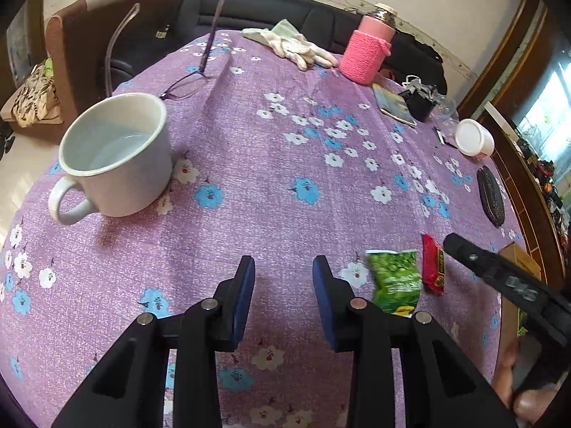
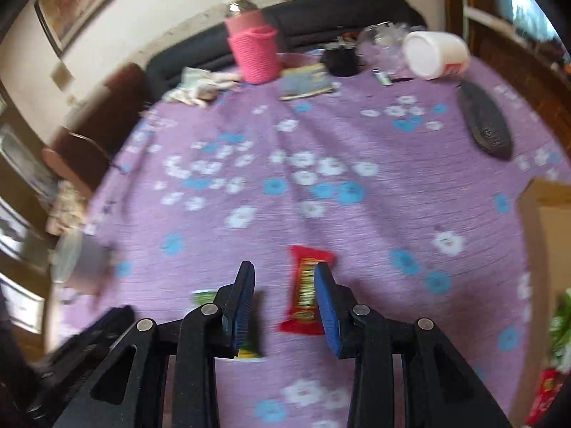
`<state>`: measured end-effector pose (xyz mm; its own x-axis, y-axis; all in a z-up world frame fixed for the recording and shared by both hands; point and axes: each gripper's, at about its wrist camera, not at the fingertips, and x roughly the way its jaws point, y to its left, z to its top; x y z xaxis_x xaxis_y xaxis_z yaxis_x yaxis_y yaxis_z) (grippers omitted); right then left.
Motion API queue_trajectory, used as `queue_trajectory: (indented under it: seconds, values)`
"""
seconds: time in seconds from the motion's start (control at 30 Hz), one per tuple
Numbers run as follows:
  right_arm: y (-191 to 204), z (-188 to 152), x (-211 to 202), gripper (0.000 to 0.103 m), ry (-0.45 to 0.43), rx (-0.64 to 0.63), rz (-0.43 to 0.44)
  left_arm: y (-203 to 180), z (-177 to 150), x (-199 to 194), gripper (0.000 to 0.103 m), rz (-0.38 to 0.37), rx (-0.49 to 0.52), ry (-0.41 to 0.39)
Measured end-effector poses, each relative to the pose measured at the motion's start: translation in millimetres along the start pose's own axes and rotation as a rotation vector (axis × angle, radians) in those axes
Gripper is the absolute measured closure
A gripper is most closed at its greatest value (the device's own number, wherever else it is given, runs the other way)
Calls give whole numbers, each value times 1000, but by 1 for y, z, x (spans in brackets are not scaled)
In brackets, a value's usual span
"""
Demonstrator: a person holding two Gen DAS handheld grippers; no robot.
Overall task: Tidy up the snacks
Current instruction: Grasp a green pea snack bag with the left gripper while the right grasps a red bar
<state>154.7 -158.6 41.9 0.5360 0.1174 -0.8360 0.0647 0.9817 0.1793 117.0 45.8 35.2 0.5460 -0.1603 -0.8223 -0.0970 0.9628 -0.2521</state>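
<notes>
Blue-padded fingers (image 1: 246, 299) of the left gripper (image 1: 283, 267) fill the bottom of the left wrist view, tilted down at the purple flowered cloth (image 1: 271, 178). Its jaws stand apart with only bare cloth between them; they hold nothing.

Just to its right lie two snacks side by side: a green packet (image 1: 394, 281) and a red bar (image 1: 433, 264), both flat on the cloth. From the right edge, the right gripper (image 2: 283, 271) reaches in at a slant, one black finger (image 1: 464, 249) ending just beside the red bar. Part of a bare hand (image 1: 510, 367) shows under it in the bottom corner.

From the right wrist view, which is blurred, that gripper also tilts down at the cloth. Its jaws are parted and empty. The red bar (image 2: 305, 292) lies below and between the fingers, partly behind the right one; the pads do not press it. The green packet (image 2: 246, 347) lies mostly hidden behind the left finger.

Farther off stand a white mug (image 1: 114, 157), glasses (image 1: 185, 83), white gloves (image 1: 296, 44), a pink knitted bottle (image 1: 367, 50) and a white tub (image 1: 473, 139). A cardboard box (image 2: 549, 235) sits at the right edge.
</notes>
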Motion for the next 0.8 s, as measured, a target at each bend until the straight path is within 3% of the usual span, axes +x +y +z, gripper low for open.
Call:
queue_trajectory:
  seconds: [0.17, 0.23, 0.27, 0.3, 0.4, 0.6, 0.73, 0.8]
  values:
    - [-8, -3, 28, 65, 59, 15, -12, -4, -1, -2, 71, -24, 15, -7]
    - [-9, -5, 30, 67, 43, 12, -23, -6, -2, -2, 71, -34, 22, -7]
    - [-9, -5, 30, 78, 49, 3, -26, -7, -2, -3, 71, -39, 26, -7]
    - [-9, -5, 30, 82, 51, -2, -25, -8, -2, -3, 71, -43, 29, -8]
    - [-16, -11, 20, 82, 39, 18, 19, -11, -3, -4, 71, -67, 43, -10]
    - [-38, -46, -27, 82, -78, 35, 96, -26, -7, -4, 71, -146, 107, -7]
    - [-61, -71, -42, 82, -199, 57, 110, -45, -14, -3, 70, -238, 172, 17]
    - [-70, -70, -39, 82, -178, 82, 128, -51, -17, -3, 60, -242, 194, 14]
